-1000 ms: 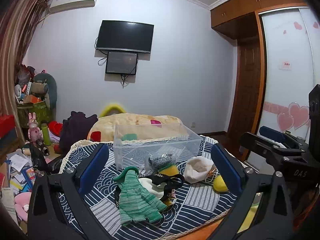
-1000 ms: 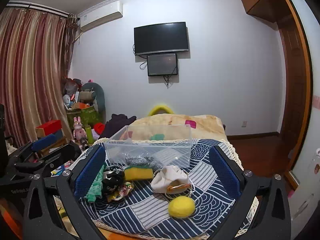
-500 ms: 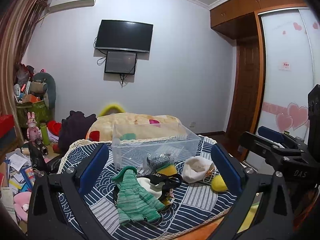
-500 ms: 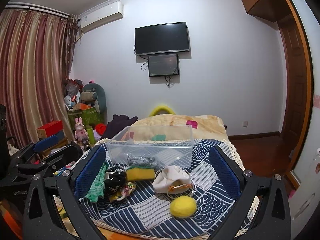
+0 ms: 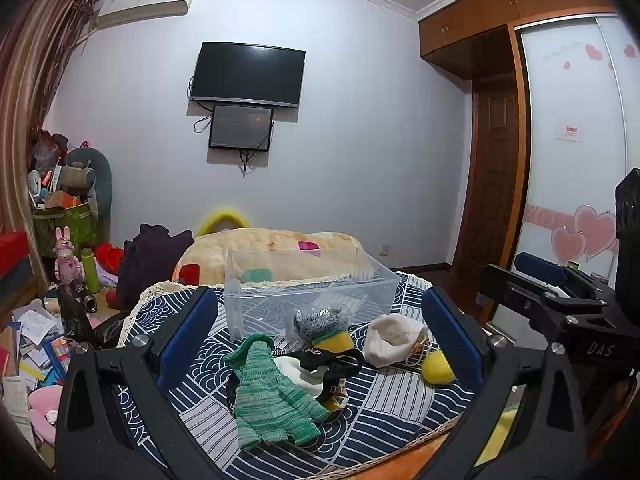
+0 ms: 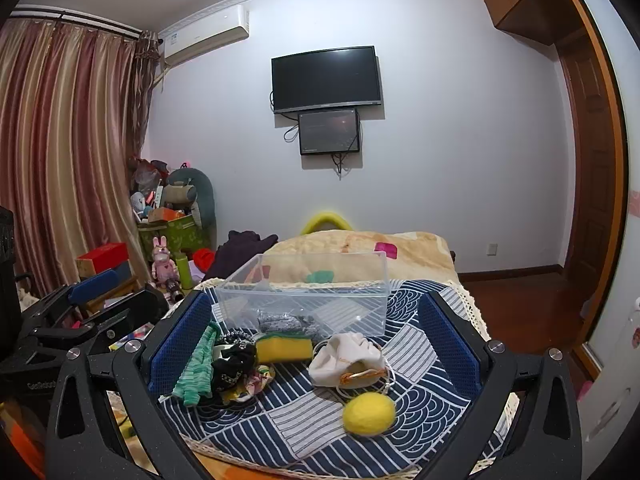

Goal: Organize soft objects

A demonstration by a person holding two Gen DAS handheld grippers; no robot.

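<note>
A clear plastic bin (image 5: pixel 308 292) (image 6: pixel 304 300) stands at the back of a table with a blue patterned cloth (image 5: pixel 392 408). In front of it lie a green knitted glove (image 5: pixel 268 392) (image 6: pixel 196 364), a black fabric piece (image 5: pixel 332 360) (image 6: pixel 234 364), a yellow sponge (image 6: pixel 284 350) (image 5: pixel 334 340), a grey knit item (image 5: pixel 318 320), a white drawstring pouch (image 5: pixel 394 338) (image 6: pixel 346 360) and a yellow felt ball (image 5: pixel 436 368) (image 6: pixel 370 414). My left gripper (image 5: pixel 318 344) is open and empty above the glove side. My right gripper (image 6: pixel 314 346) is open and empty above the pouch and ball.
A bed with a beige blanket (image 5: pixel 272 248) lies behind the table. Clutter, toys and boxes (image 5: pixel 60 240) fill the floor at left. A wardrobe with heart stickers (image 5: pixel 580 160) stands at right. The other gripper shows at each view's edge (image 5: pixel 560 292) (image 6: pixel 80 320).
Both grippers have drifted slightly; the objects sit a touch lower and left in view. Nothing on the table has moved.
</note>
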